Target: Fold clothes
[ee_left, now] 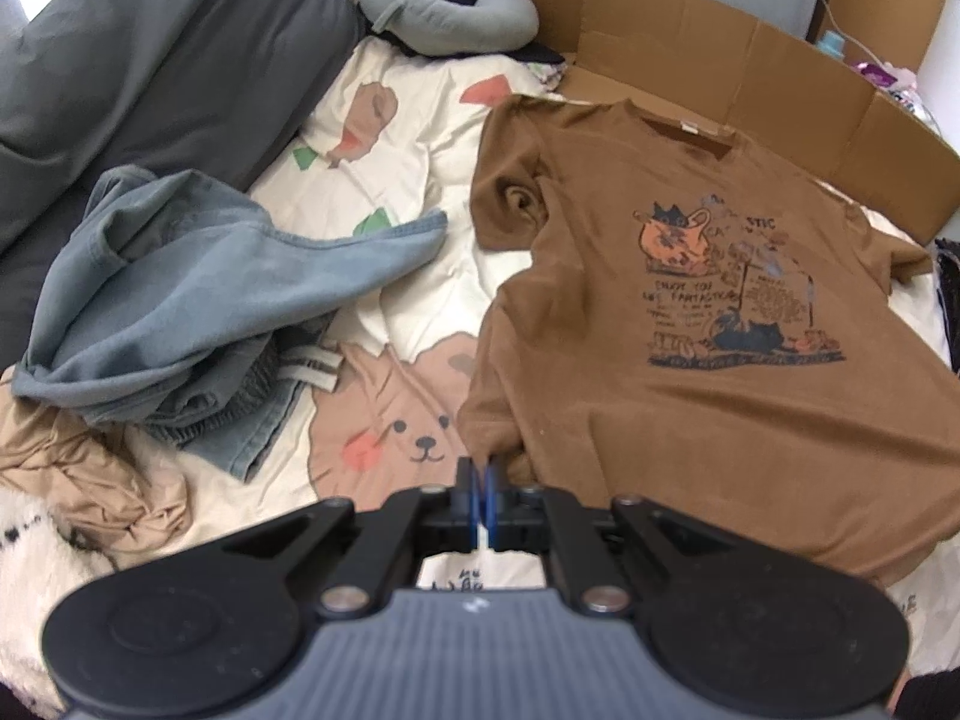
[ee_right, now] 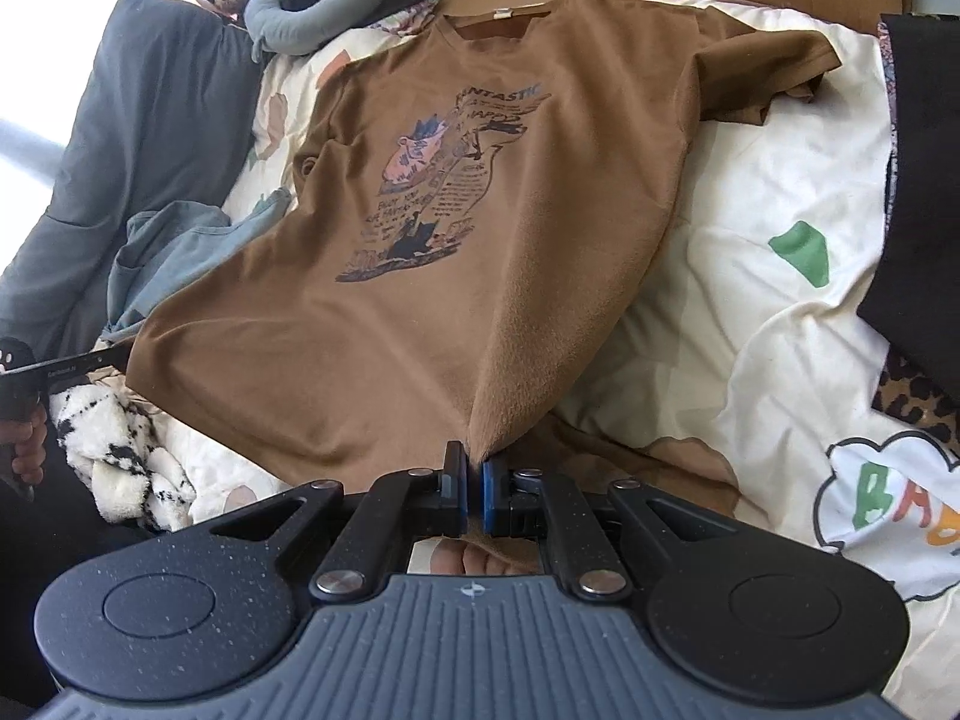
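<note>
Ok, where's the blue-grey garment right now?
The blue-grey garment lies crumpled at the left of the left wrist view, between the dark grey duvet and the brown T-shirt.

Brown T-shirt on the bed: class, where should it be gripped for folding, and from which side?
Grip the brown T-shirt at its two bottom hem corners, coming from the hem end. It lies face up, collar far away, hem nearest. The left gripper and right gripper are each shut on a hem corner, the cloth tenting up from the right pinch.

A cream cartoon-bear bedsheet [ee_left: 414, 138], grey neck pillow [ee_left: 444, 18], dark grey duvet [ee_left: 156, 66] and cardboard boxes [ee_left: 750, 72].
</note>
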The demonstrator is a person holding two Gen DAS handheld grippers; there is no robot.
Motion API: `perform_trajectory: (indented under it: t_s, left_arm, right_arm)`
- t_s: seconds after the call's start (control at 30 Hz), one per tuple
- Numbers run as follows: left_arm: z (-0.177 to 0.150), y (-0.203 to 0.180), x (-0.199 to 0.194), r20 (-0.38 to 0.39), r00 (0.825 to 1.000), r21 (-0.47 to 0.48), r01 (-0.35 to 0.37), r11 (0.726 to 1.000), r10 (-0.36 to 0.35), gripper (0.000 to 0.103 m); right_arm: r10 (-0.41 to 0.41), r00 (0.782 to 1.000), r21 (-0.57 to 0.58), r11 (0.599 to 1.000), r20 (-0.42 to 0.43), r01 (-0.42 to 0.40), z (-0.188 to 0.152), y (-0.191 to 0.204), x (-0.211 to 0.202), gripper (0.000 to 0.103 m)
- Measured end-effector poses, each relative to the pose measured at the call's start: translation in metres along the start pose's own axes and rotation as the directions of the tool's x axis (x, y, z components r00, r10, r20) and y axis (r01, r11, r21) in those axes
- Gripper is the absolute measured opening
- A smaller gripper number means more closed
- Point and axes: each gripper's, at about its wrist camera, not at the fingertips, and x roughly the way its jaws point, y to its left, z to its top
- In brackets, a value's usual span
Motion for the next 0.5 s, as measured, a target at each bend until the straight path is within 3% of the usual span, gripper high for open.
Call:
perform_trajectory:
  t_s: [0.17,0.33,0.5]
  left_arm:
    - [-0.009,0.001,0.01,-0.064,0.998,0.007,-0.019,1.0,0.019,0.002]
    - [-0.021,-0.001,0.011,-0.127,0.991,0.028,-0.046,0.999,0.049,0.006]
    - [-0.026,0.004,-0.005,-0.139,0.987,0.021,-0.074,0.997,0.076,0.007]
  right_arm:
    - [-0.052,0.999,0.025,0.998,-0.016,0.052,-0.005,-0.008,0.002,0.004]
    - [-0.053,0.999,0.061,0.997,-0.012,0.053,-0.018,-0.02,-0.008,0.007]
    - [-0.034,0.999,0.087,0.996,0.03,0.032,-0.029,-0.03,-0.022,0.024]
